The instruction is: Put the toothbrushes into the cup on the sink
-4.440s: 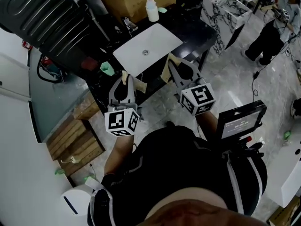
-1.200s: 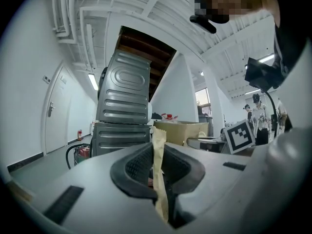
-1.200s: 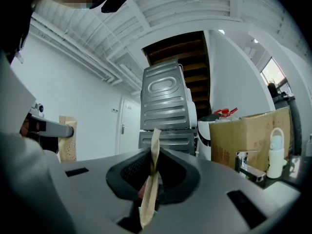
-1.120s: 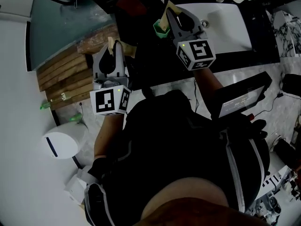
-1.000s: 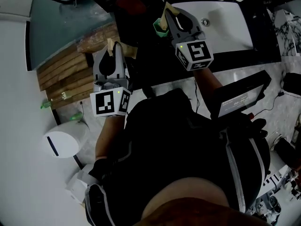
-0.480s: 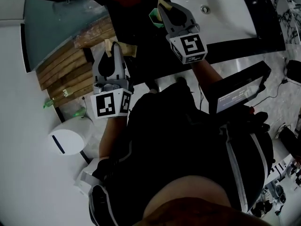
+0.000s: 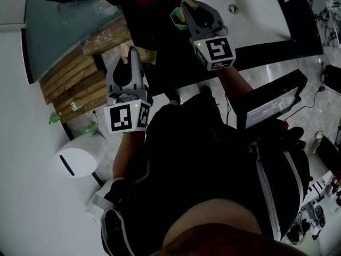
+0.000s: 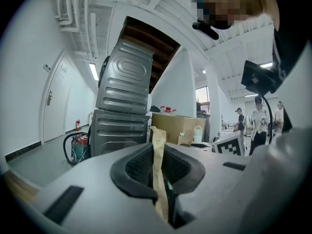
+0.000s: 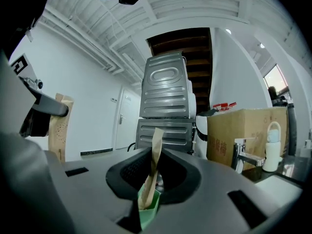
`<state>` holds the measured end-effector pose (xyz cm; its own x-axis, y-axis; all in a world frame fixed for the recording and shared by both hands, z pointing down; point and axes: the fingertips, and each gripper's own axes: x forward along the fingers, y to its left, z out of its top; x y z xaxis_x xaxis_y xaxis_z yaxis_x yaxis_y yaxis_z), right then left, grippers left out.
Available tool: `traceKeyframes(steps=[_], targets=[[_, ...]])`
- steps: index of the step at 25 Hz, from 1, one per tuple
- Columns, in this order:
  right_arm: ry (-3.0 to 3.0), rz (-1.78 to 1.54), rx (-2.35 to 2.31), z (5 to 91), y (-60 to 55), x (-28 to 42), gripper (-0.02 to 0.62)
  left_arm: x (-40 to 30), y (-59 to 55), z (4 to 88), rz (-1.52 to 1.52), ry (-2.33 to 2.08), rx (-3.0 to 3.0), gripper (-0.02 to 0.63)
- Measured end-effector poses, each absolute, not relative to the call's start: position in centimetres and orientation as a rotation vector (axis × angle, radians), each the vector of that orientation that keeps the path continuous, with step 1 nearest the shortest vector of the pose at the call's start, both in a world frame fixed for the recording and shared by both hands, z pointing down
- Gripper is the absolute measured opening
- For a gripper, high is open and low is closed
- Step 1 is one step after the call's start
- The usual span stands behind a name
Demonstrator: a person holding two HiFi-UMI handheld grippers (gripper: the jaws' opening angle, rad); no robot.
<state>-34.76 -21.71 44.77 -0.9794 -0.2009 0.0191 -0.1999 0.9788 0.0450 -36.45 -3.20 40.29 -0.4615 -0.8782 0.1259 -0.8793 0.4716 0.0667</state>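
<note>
My left gripper (image 7: 129, 56) is shut on a toothbrush in a tan paper wrapper (image 7: 125, 50) and holds it upright over the black counter's left end. In the left gripper view the wrapped toothbrush (image 8: 158, 177) stands pinched between the jaws of the left gripper (image 8: 159, 152). My right gripper (image 7: 187, 8) is at the green cup (image 7: 175, 19) beside the sink, shut on a second wrapped toothbrush (image 7: 184, 3). In the right gripper view that toothbrush (image 9: 155, 147) leans between the jaws of the right gripper (image 9: 154, 164), its lower end inside the cup (image 9: 149, 212).
A white sink basin (image 7: 256, 12) is set in the black counter (image 7: 165, 57) right of the cup. A faucet (image 9: 246, 159), a white bottle (image 9: 272, 152) and a cardboard box (image 9: 243, 133) stand behind. Wooden pallets (image 7: 93, 44) and a white bin (image 7: 74, 161) lie left.
Both grippers have come from in front of the basin to the counter's left part. The right gripper has carried its toothbrush to the green cup. Over the last half second little has moved.
</note>
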Motion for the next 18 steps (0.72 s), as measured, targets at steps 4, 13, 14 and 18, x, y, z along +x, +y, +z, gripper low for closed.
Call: traceKeyframes(steps=[4,13,14,18], targets=[[-3.073,-0.111,0.348,44.8,-21.8,-34.7,0.048,-36.4,-3.3,40.1,0.006,-2.564,1.569,0.040],[-3.030,-0.186,0.394,43.0,-21.1,-33.7,0.130,-36.4,-3.4,38.4,-0.045,-2.555,1.664,0.040],[-3.031,-0.194,0.403,42.7,-21.0,-33.5,0.132,-36.5,-3.3,38.2,-0.050,-2.555,1.669,0.040],[-3.040,-0.261,0.464,40.3,-20.9,-32.7,0.137,-36.8,-3.2,37.7,-0.062,-2.560,1.703,0.040]])
